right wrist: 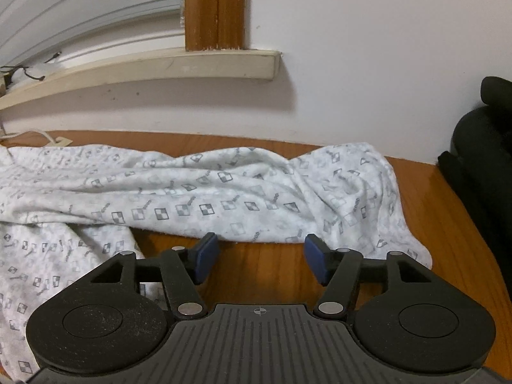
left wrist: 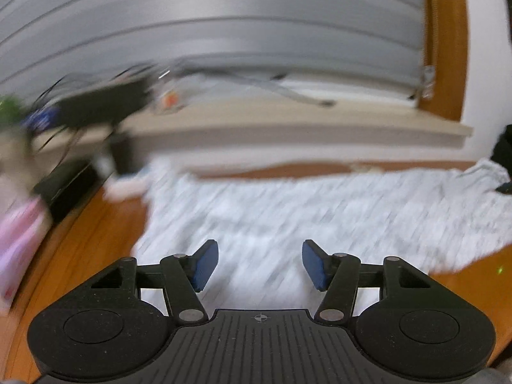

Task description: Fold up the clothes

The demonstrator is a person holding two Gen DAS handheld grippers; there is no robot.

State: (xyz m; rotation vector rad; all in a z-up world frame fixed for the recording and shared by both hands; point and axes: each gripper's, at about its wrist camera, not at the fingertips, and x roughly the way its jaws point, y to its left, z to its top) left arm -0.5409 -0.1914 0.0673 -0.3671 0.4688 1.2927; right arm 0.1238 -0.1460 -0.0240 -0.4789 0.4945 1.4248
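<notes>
The left claw (left wrist: pixel 260 264) stands with its two blue-padded fingers (left wrist: pixel 206 264) spread well apart and nothing between them. It hangs over a white garment (left wrist: pixel 320 211) printed with small grey squares, which spreads across most of the wooden surface (left wrist: pixel 80 256) below and ahead of it. This view is heavily blurred. At the left edge of the surface lie something pink (left wrist: pixel 19 243) and a dark, box-like object (left wrist: pixel 67 188), neither clear enough to identify. Beyond the garment runs a pale window sill (left wrist: pixel 288 121) carrying dark, smeared shapes and loose cables, with grey horizontal slats above.

The right claw (right wrist: pixel 260 262) is likewise open wide and empty, its blue pads (right wrist: pixel 315 262) apart over bare wood (right wrist: pixel 256 275). Just ahead of its fingertips lies the near edge of the same printed garment (right wrist: pixel 208 198), rumpled into long folds that stretch from the left border across to the right part of the surface. A flap of the cloth also lies beside and under the claw's left side. Behind the garment a white wall (right wrist: pixel 368 64) rises, with the sill (right wrist: pixel 160 67) and a wooden window frame (right wrist: pixel 216 9) at upper left. A black padded object (right wrist: pixel 483 140) sits at the right edge, beside the surface.
</notes>
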